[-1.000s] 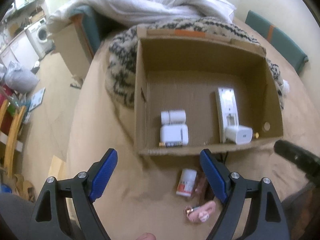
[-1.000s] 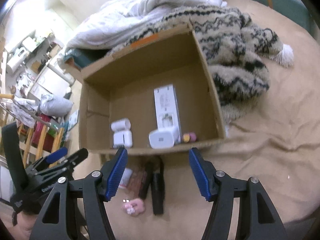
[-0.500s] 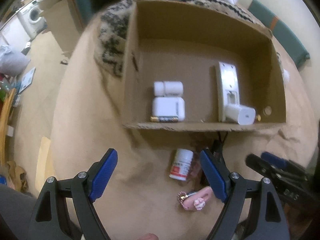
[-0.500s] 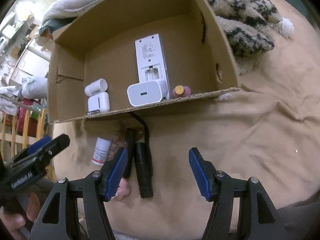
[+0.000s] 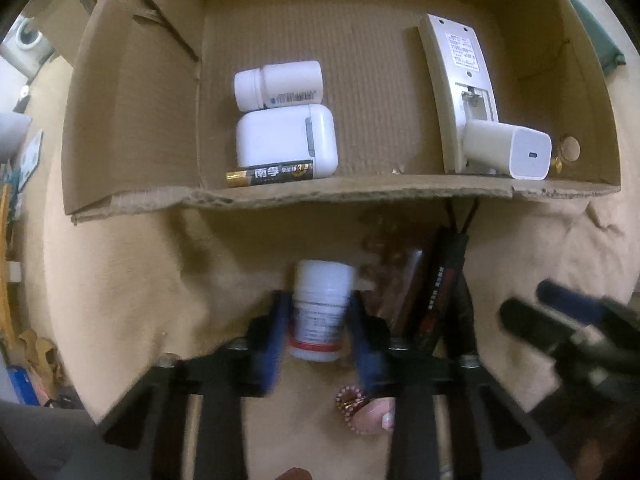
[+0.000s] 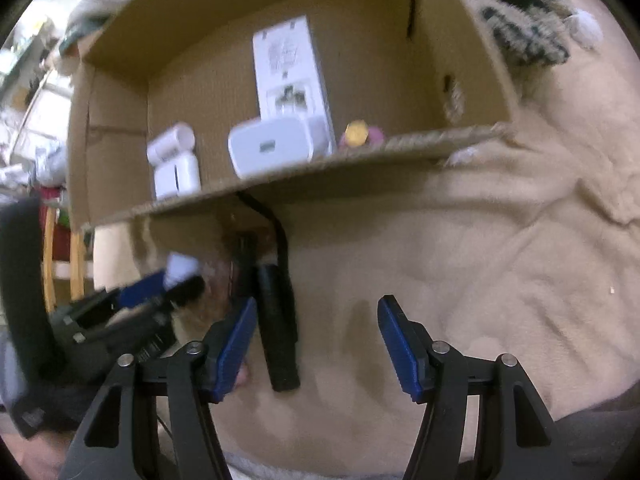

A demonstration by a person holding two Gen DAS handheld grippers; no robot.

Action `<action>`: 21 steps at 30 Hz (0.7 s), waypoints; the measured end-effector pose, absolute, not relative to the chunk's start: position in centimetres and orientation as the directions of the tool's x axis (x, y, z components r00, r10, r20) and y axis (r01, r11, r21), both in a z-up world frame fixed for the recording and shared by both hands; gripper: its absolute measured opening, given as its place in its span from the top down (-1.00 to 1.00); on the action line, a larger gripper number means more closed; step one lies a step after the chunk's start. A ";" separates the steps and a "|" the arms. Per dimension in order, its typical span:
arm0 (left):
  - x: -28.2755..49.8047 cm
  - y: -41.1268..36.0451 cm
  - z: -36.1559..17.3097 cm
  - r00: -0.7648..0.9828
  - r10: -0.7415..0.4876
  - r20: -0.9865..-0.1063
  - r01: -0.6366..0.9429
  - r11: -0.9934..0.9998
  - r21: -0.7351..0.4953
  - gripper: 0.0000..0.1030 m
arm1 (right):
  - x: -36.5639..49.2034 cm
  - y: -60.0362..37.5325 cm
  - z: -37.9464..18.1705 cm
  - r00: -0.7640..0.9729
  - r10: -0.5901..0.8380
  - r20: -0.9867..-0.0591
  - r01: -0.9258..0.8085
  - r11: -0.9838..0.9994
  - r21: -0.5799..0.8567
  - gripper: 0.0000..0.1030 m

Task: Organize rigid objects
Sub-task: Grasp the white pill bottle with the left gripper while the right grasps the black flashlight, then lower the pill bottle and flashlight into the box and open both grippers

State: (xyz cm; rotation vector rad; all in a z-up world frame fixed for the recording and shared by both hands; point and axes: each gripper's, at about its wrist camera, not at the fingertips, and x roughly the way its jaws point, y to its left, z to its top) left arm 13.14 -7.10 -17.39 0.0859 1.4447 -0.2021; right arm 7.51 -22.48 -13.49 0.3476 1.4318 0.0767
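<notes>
My left gripper (image 5: 318,320) is shut on a white pill bottle (image 5: 320,312) with a red band, lying on the beige cloth in front of the cardboard box (image 5: 320,194). The box holds a white bottle (image 5: 278,84), a white case (image 5: 286,144), a battery (image 5: 270,174), a white remote (image 5: 460,84) and a white charger (image 5: 508,154). My right gripper (image 6: 316,344) is open above the cloth, just right of a black cylinder (image 6: 278,320). The left gripper shows in the right wrist view (image 6: 160,296).
A black tube with red print (image 5: 440,292), a brown item (image 5: 404,280) and a pink trinket (image 5: 368,408) lie next to the pill bottle. A patterned knit (image 6: 524,12) lies right of the box. A small gold-capped item (image 6: 358,134) sits in the box corner.
Both grippers moved down and closer to the items in front of the box. My left gripper closed from open onto the pill bottle. My right gripper stayed open.
</notes>
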 end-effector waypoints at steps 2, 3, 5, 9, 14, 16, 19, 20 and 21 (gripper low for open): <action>13.0 -7.0 -17.5 0.105 -0.096 -0.990 0.186 0.980 -0.075 0.53 | 7.5 -21.9 -13.9 0.127 0.256 -0.958 0.132 0.953 0.272 -0.26; 13.0 -6.9 -17.5 0.100 -0.098 -0.990 0.182 0.980 -0.079 0.53 | 7.6 -21.4 -14.2 0.115 0.257 -0.959 0.117 0.956 0.270 -0.18; 12.9 -6.4 -17.5 0.095 -0.099 -0.991 0.162 0.983 -0.083 0.53 | 7.7 -20.5 -14.7 0.090 0.246 -0.965 0.079 0.964 0.253 -0.17; 13.2 -5.3 -17.1 0.125 -0.037 -0.991 0.131 0.991 -0.020 0.53 | 7.9 -18.0 -16.1 0.057 0.114 -0.992 -0.040 0.993 0.112 -0.15; 13.3 -4.6 -17.4 0.105 -0.038 -0.994 0.097 0.995 -0.028 0.53 | 8.0 -17.2 -15.4 0.132 0.053 -0.990 -0.094 0.995 0.040 0.59; 13.4 -4.1 -17.4 0.104 -0.046 -0.994 0.085 0.996 -0.037 0.53 | 7.8 -18.0 -14.8 0.147 0.076 -0.986 -0.070 0.995 0.066 0.61; 13.2 -3.4 -17.2 0.101 -0.055 -0.993 0.069 0.996 -0.049 0.53 | 7.2 -18.7 -13.8 0.163 0.113 -0.980 -0.058 0.993 0.105 0.61; 13.2 -3.3 -17.2 0.100 -0.058 -0.993 0.065 0.997 -0.051 0.53 | 7.0 -19.0 -13.4 0.174 0.122 -0.977 -0.049 0.992 0.115 0.61; 13.8 -3.1 -17.1 0.100 -0.061 -0.993 0.060 0.997 -0.055 0.53 | 6.7 -19.2 -13.0 0.183 0.140 -0.973 -0.041 0.990 0.134 0.61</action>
